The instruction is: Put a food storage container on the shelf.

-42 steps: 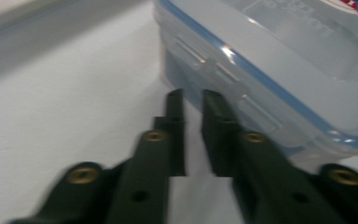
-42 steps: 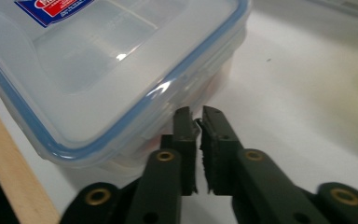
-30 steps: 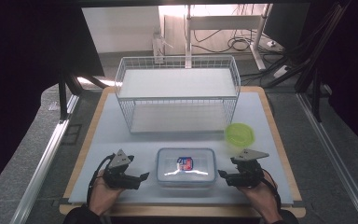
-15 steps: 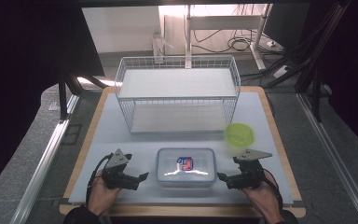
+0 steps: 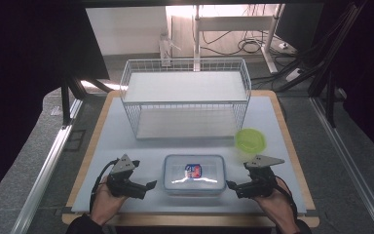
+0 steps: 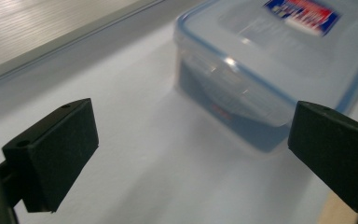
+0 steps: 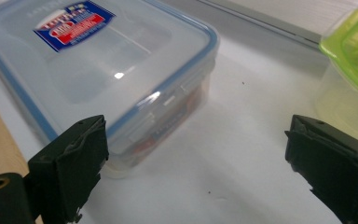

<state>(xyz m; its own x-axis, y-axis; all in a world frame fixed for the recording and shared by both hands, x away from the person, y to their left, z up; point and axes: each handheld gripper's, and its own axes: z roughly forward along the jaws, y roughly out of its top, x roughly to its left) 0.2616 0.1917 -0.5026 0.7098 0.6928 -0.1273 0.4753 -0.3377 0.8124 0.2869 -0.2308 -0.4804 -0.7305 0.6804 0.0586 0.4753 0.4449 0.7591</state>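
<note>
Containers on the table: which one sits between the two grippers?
The rectangular blue-rimmed container with the red-and-blue label; the round green-lidded container sits farther back.

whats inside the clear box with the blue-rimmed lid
The clear box has its lid on, with a red-and-blue label on top. Something reddish shows faintly through its wall; what it is cannot be told.

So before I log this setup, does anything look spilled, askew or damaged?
Nothing stands out. The clear rectangular lidded box sits square, the green-lidded round tub upright, the white wire shelf rack level.
</note>
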